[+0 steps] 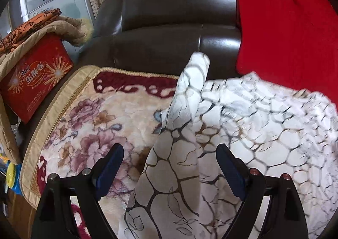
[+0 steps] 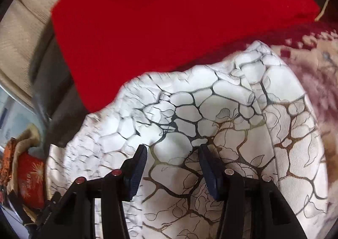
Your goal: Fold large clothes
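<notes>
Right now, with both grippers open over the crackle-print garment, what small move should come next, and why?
Probably close the left gripper on the raised fold of the white crackle-print garment between its open fingers; the right gripper also hangs open over crumpled cloth, gripping nothing.

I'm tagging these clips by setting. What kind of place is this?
Probably a home living room: a dark leather sofa covered by a floral plush blanket, with a red snack box beside it.

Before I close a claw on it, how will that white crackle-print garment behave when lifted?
The white crackle-print garment will probably be floppy: it already lies in soft folds and creases on the floral blanket. It looks thin, so likely light. The smooth weave may slip; grab a doubled fold.
</notes>
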Motion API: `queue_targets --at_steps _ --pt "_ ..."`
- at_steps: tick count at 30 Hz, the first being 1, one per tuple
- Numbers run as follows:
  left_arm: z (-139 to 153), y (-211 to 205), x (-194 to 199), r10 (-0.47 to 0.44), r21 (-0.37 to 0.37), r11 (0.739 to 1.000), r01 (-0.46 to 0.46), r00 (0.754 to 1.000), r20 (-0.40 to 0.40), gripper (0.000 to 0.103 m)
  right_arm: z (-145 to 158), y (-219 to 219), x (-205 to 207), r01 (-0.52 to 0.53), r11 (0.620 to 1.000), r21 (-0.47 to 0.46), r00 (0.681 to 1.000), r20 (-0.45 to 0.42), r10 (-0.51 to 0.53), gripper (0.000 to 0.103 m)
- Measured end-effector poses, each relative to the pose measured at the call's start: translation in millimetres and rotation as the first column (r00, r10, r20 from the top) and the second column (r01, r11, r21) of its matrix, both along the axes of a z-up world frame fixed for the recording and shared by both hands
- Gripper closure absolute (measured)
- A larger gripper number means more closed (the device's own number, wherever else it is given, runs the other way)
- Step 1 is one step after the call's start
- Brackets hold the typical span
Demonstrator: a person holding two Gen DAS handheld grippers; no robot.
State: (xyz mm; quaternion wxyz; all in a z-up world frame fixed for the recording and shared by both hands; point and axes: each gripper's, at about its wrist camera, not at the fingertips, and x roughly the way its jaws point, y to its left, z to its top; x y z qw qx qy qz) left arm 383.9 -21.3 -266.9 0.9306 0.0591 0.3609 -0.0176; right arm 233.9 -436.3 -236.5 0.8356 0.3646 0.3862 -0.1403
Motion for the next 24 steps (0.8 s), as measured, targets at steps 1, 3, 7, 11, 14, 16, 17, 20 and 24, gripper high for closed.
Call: queue_targets --at_steps 1,3,7,11,14,16,17,20,24 --pt "-4.6 -0.1 2.8 0.004 0.008 1.000 -0.004 1.000 -0.019 0.013 3.8 2.2 -0.4 -0.006 1.000 -0.027 1.000 -0.001 0.005 0.048" --pt "-16.1 1.6 10.0 0.012 0.017 1.000 -0.010 0.997 -0.074 0.013 9.1 5.4 -1.8 -0.014 0.998 -0.055 1.000 0.008 0.014 0.047" --pt "-16.2 10.1 9.3 0.028 -0.009 1.000 -0.029 0.995 -0.099 0.013 18.2 -0.4 -12.8 0.002 1.000 -0.020 0.998 0.059 -0.001 0.047" --pt "-2.3 8.5 -1.3 0.030 0.006 1.000 -0.030 0.999 -0.037 0.013 39.8 -4.6 -37.5 0.016 0.998 -0.054 0.990 0.141 -0.008 0.047" --pt "9.7 5.8 -11.5 0.005 -0.019 1.000 -0.005 1.000 0.003 0.013 50.7 2.1 -48.9 -0.031 0.998 -0.062 0.987 0.157 0.040 0.047" --pt "16.9 3.6 -16.9 -0.008 -0.021 1.000 0.009 0.999 0.031 0.013 55.7 11.5 -52.7 -0.054 0.995 -0.085 0.985 0.158 0.067 0.047" --pt "20.8 2.2 -21.2 -0.016 -0.021 1.000 0.017 0.999 0.050 0.013 59.0 15.5 -56.0 -0.069 0.992 -0.107 0.984 0.155 0.085 0.047" --pt "27.6 0.1 -27.1 -0.022 -0.027 0.999 0.024 0.997 0.078 0.013 60.7 19.2 -61.1 -0.078 0.990 -0.122 0.983 0.153 0.096 0.047" --pt "32.3 0.2 -28.9 -0.025 -0.033 0.999 0.028 0.995 0.095 0.013 56.9 19.6 -59.0 -0.070 0.991 -0.111 0.986 0.144 0.085 0.047"
